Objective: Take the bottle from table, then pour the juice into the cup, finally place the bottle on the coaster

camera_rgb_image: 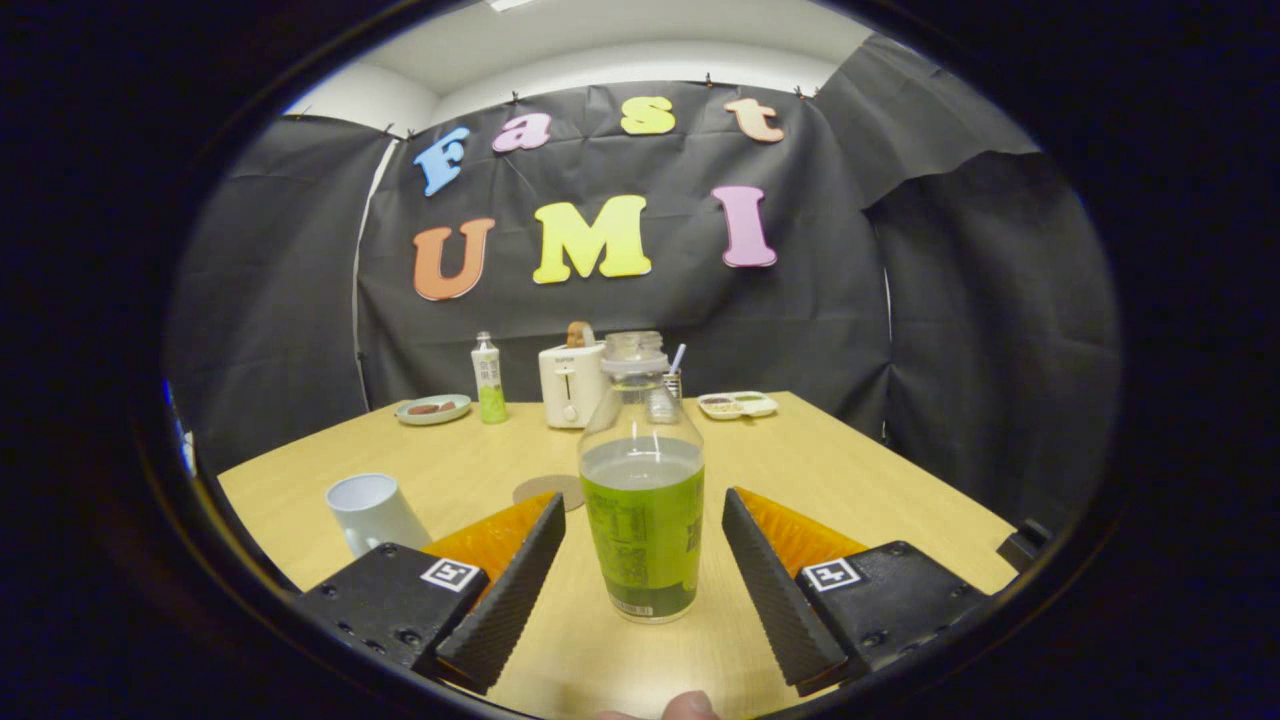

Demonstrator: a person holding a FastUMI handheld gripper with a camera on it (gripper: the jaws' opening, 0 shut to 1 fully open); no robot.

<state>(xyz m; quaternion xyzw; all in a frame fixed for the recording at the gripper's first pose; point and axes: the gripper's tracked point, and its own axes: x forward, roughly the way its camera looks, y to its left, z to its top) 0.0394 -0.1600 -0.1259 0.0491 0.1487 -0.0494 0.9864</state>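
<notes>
A clear bottle (pixel 642 480) with a green label and no cap stands upright on the wooden table (pixel 880 480), partly full of liquid. It stands between the fingers of my gripper (pixel 642 500), which is open with a gap on each side of the bottle. A white cup (pixel 372 512) stands to the left, just beyond the left finger. A round brown coaster (pixel 545 489) lies flat behind the left finger, to the left of the bottle, partly hidden by that finger.
At the table's far edge stand a small green-labelled bottle (pixel 487 378), a white toaster (pixel 570 384), a plate with food (pixel 432 409) and a white divided tray (pixel 737 404). A fingertip (pixel 688 706) shows at the near edge.
</notes>
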